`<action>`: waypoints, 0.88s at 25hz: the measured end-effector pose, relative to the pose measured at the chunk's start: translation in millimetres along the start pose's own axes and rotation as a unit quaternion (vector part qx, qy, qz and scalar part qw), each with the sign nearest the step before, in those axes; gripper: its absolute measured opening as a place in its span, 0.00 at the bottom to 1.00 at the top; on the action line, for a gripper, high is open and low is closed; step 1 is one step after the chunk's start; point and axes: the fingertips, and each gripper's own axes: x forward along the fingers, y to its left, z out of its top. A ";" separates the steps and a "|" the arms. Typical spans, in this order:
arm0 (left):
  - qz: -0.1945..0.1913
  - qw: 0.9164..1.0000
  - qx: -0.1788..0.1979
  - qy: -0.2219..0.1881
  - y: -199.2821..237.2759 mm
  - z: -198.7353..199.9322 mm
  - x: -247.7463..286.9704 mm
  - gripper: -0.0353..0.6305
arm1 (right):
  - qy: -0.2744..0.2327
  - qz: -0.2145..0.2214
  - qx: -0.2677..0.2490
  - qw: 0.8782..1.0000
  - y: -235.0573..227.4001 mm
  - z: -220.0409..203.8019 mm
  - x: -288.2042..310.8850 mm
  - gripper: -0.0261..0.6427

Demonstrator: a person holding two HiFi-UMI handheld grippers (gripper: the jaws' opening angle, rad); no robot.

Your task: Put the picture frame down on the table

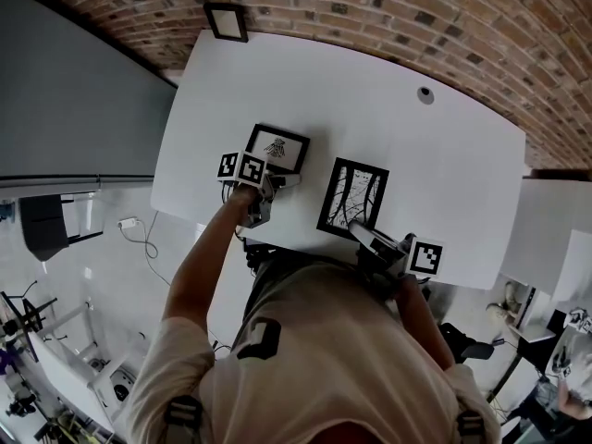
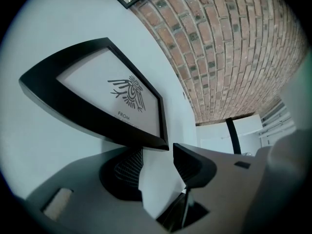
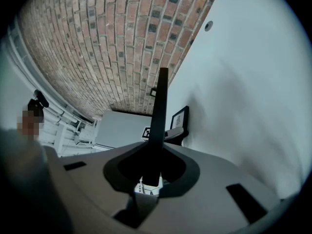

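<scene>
Head view | left fingers (image 2: 195, 165) wide | right fingers (image 3: 178, 170) pinch picture frame (image 1: 351, 197) at near edge

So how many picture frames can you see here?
3. A small frame at the far edge of the table by the brick wall; the bird-print frame just ahead of the open left gripper; the tree-print frame clamped in the right gripper. None seems hidden.

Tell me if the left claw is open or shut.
Open. In the left gripper view the left claw shows jaws apart, only table between them; the bird picture frame lies just past their tips.
</scene>
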 end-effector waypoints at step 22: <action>0.017 0.999 -0.014 -0.034 3.6 -2.1 -20.5 0.33 | -0.018 0.001 -0.011 1.000 7.0 -18.4 -0.2 0.10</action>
